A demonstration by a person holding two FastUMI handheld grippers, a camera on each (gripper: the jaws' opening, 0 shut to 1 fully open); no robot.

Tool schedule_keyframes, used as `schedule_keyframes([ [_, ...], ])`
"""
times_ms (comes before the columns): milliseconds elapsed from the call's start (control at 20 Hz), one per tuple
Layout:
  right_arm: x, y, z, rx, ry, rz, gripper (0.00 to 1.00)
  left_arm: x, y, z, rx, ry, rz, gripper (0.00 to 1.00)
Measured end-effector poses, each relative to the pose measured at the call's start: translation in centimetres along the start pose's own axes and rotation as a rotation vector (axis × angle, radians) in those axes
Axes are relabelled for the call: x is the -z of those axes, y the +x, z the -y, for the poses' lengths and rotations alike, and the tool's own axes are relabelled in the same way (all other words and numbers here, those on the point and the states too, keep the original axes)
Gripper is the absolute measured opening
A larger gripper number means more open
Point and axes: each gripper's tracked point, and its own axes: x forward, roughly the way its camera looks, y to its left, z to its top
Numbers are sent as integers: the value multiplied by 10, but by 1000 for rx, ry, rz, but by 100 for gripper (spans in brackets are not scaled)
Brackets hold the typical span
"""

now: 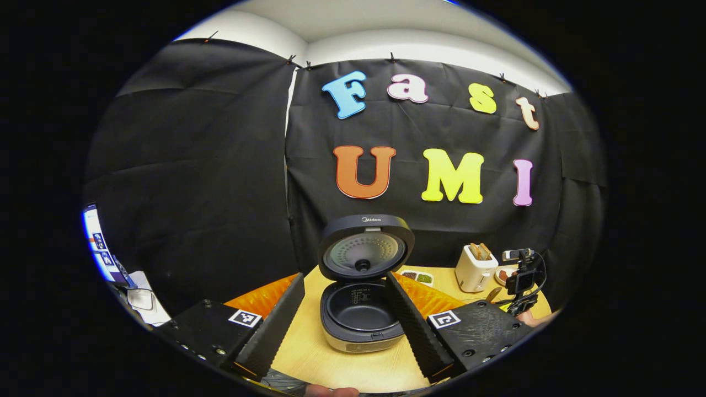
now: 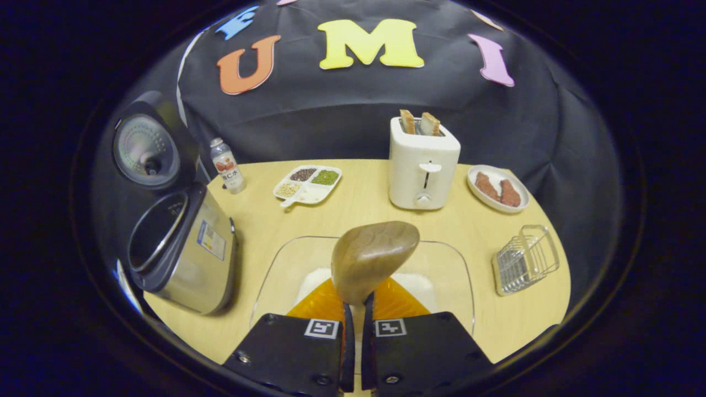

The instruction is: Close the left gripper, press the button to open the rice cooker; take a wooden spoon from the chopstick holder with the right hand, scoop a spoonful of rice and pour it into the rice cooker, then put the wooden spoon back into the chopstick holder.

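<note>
Right gripper (image 2: pixel 356 309): jaws clamped on the wooden spoon (image 2: pixel 370 258), above the rice dish (image 2: pixel 287 259). Left gripper (image 1: pixel 345 320): jaws apart, facing the open rice cooker (image 1: pixel 361 309). Risk: rice spilling onto the surface if the spoon tilts in transit.

Left gripper (image 1: pixel 345 320) spread wide, rice cooker (image 1: pixel 361 320) between its fingers, lid (image 1: pixel 365 246) upright, toaster (image 1: pixel 475 268) beyond

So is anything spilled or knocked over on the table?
Nothing looks spilled. The wire basket lies tipped on its side near the table's right edge, which looks odd. The rice cooker stands with its lid up, and the wooden spoon is held over the rice dish.
</note>
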Motion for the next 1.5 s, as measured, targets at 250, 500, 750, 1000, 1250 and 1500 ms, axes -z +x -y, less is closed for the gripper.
schedule_keyframes([
  [250,3,-3,-7,-118,285,-60,10,1,-3,11,3,-2,-5,94],
  [500,2,-1,7,-215,548,-106,10,1,-8,25,14,-5,-11,94],
  [750,-6,-12,30,-280,677,-100,10,-1,-9,35,2,-29,-13,94],
  [1000,-31,-37,55,-354,836,-65,10,-5,-10,48,0,-48,-1,95],
  [1250,-62,-65,65,-411,891,-9,10,-10,-16,47,-3,-52,19,94],
  [1500,-105,-92,31,-466,885,15,10,-6,-17,30,-26,-59,25,94],
])
